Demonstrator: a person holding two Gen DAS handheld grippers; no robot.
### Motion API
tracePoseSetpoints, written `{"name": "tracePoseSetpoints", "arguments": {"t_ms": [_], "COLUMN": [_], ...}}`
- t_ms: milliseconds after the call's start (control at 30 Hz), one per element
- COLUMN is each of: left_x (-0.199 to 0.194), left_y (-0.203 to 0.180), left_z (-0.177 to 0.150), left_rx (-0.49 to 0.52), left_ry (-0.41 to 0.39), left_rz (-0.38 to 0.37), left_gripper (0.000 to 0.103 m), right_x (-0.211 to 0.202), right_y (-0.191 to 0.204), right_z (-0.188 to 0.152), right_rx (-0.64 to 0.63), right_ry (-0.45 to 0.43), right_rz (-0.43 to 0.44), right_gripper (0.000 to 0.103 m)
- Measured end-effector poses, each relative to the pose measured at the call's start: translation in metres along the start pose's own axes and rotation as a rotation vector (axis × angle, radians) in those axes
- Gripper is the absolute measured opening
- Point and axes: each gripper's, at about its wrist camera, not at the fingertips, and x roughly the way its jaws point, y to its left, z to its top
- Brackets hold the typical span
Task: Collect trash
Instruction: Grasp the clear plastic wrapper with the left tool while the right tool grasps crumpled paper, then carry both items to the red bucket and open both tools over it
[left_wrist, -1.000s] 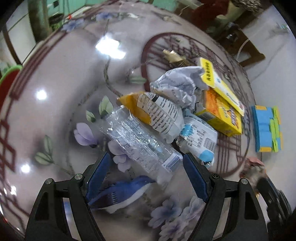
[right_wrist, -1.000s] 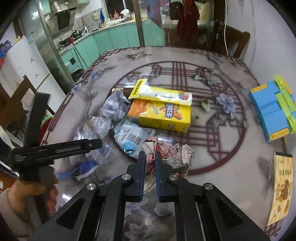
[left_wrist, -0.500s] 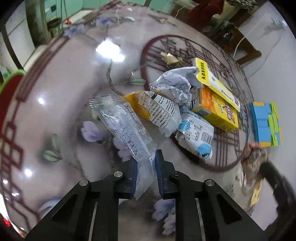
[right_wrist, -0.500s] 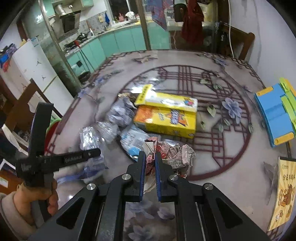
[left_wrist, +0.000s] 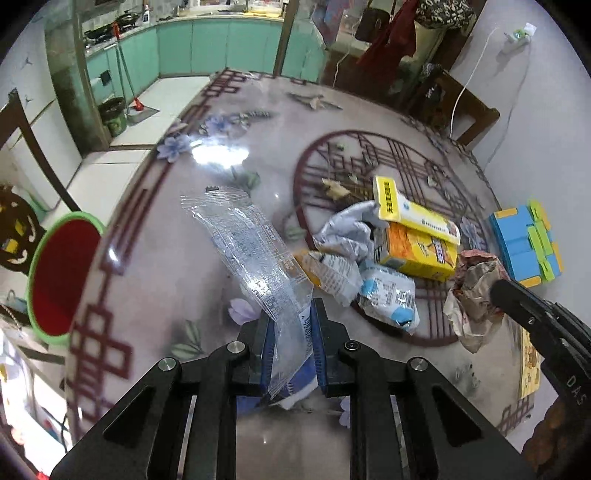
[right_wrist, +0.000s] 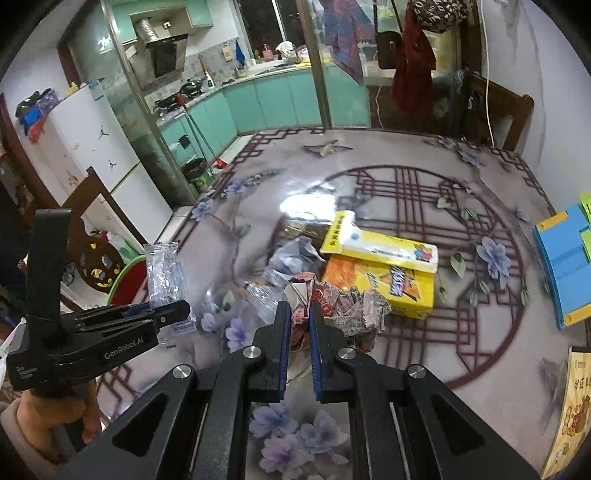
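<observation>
Left wrist view: the left gripper (left_wrist: 292, 338) has its jaws clamped on a clear printed wrapper (left_wrist: 255, 258) lifted above the worktop (left_wrist: 177, 236). The right gripper (right_wrist: 297, 326) pinches crumpled red-printed paper (right_wrist: 347, 306); yellow boxes (left_wrist: 417, 236) and packets (left_wrist: 388, 295) lie beyond, a red bin (left_wrist: 59, 273) off the edge.

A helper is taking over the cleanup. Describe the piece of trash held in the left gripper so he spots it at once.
Start at the round table with the dark red lattice circle; the trash pile lies on that circle. Nearer the camera, the left gripper is shut on a long clear plastic wrapper that sticks up and away from it. Unlike the crumpled paper and yellow boxes beside it, it is see-through with fine print.
</observation>
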Motion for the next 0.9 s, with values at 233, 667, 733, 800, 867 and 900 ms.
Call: {"name": "tracePoseSetpoints", "arguments": {"t_ms": [233,667,733,800,867,900], "left_x": [-0.018,-0.034,-0.035,-0.036,-0.038,-0.039], "left_y": [0.018,0.074,0.083,0.092,0.103,0.108], "left_z": [0.002,-0.002,-0.001,-0.002,-0.001,-0.001], "left_rx": [0.005,-0.037,-0.039,-0.041,-0.043,-0.043], "left_ry": [-0.047,-0.067,-0.065,-0.063,-0.062,-0.061], "left_rz": [0.022,0.044,0.043,0.039,0.037,0.037], "left_gripper": [0.017,0.017,0.017,0.017,0.017,0.017], "right_x": [0.006,0.021,0.022,0.025,0.026,0.027], "right_y": [0.023,0.086,0.095,0.107,0.115,0.12], "right_z": [0.006,0.008,0.007,0.007,0.006,0.006], "right_rx": [-0.03,-0.094,-0.099,-0.101,-0.102,-0.101], "right_ry": [0.003,0.02,0.018,0.02,0.02,0.021], "right_rz": [0.023,0.04,0.039,0.038,0.037,0.036], "right_gripper": [0.008,0.008,0.008,0.008,0.008,0.008]}}
